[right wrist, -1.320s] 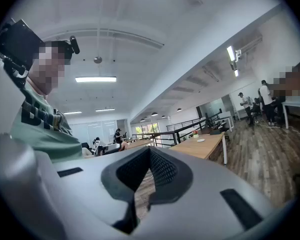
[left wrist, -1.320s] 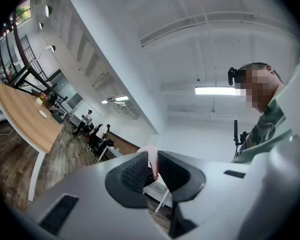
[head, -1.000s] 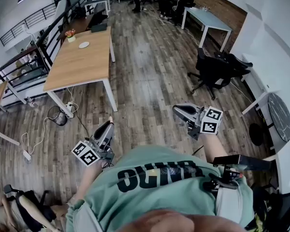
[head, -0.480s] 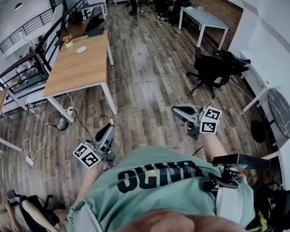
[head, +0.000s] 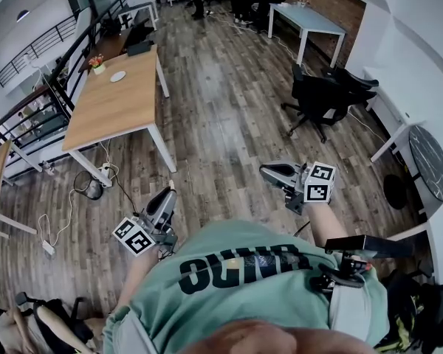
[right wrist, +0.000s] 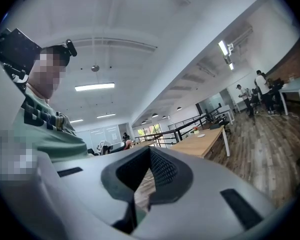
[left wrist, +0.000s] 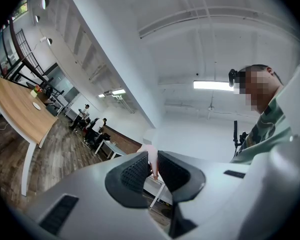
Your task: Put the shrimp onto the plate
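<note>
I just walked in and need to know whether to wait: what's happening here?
A person stands on the wooden floor, a gripper in each hand. The left gripper pinches what looks like the shrimp, a pale pink piece. The right gripper is open and empty. The plate sits on the wooden table, well away.

Plank floor (head: 229,116), wooden desk (head: 114,103), black chairs (head: 319,98) — office

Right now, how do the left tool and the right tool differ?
The left tool is shut on a pale pink shrimp; the right tool is empty, jaws slightly apart with floor showing between. In the head view the left tool points forward, the right tool points across toward the left. Both are grey, carry marker cubes and hang above wooden floor.
</note>
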Demonstrator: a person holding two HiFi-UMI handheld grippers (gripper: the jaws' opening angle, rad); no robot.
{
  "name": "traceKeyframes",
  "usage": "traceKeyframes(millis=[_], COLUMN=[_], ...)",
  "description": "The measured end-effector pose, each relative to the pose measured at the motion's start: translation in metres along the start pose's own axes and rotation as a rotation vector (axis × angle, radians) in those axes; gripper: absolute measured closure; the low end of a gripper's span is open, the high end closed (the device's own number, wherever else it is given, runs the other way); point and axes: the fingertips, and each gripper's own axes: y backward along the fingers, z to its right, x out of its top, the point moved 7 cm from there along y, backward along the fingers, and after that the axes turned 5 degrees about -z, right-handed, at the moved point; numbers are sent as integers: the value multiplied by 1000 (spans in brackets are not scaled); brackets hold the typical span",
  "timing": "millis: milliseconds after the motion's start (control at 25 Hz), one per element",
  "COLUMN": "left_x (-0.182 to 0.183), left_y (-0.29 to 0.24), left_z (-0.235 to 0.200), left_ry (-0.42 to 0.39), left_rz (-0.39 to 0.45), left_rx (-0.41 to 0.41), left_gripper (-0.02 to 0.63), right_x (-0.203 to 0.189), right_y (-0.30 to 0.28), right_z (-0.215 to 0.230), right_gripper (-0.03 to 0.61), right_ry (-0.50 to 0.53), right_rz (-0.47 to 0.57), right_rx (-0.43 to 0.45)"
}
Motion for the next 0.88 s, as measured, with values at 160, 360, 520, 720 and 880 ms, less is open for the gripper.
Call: traceKeyframes(millis=[160, 360, 520, 720, 880], left_x=[-14, -39, -57, -74, -75], left_y=[-24, -66, -97, -114, -105], left_z=[15, 44, 65, 81, 83], left_ry=[15, 49, 66, 87, 103], left_rz=[-31, -89, -136, -204, -213], left_rx=[-12, -47, -65, -63, -26], left_gripper=[551, 551, 551, 551, 551], right_x=[-11, -36, -60, -94, -105], right_y=[27, 77, 113, 134, 115], right_z=[3, 7, 12, 19, 23], right_gripper=[572, 572, 572, 572, 572], right_ry=[-25, -80, -123, -197, -229], right_rz=[3, -1, -2, 11, -4], right_rx=[13, 18, 24, 41, 94])
